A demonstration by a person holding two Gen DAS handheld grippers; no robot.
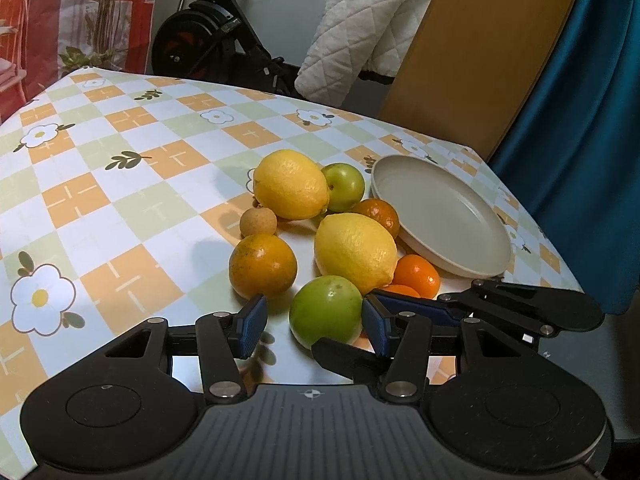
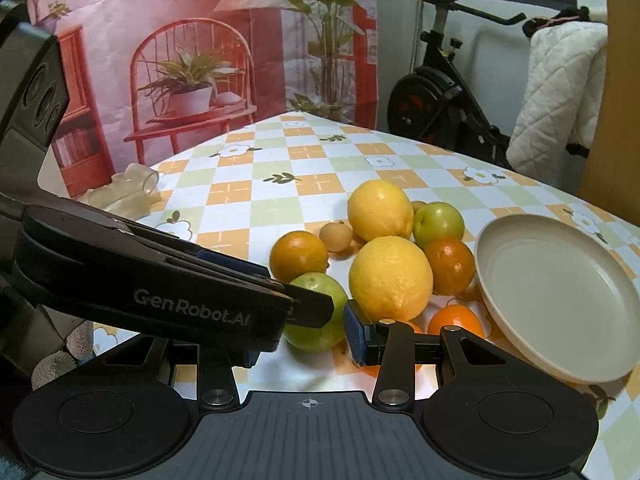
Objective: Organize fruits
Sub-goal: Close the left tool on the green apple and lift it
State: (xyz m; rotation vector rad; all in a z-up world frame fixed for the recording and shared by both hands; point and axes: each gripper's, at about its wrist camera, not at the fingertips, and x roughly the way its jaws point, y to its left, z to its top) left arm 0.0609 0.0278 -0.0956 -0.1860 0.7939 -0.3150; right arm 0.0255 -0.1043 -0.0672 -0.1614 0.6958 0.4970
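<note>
Left gripper (image 1: 314,322): spread wide, nothing clasped; the near green apple (image 1: 326,312) sits between its blue pads, touching the right pad, clear of the left one.
Right gripper (image 2: 304,330): its left finger is hidden behind the left gripper's body crossing the lower left of its own view, but in the left wrist view it appears at lower right with fingers pressed together, holding nothing.
Fruit pile: centre of both frames on the checked table (image 1: 120,184); two lemons (image 1: 354,254), two oranges (image 1: 262,266), a second green apple (image 1: 344,186), small tangerines (image 1: 416,274) and a small tan round fruit (image 1: 258,222), bunched together.
Plate (image 1: 440,216): beige, right of the pile, holding no fruit, its rim just beside the nearest orange.
</note>
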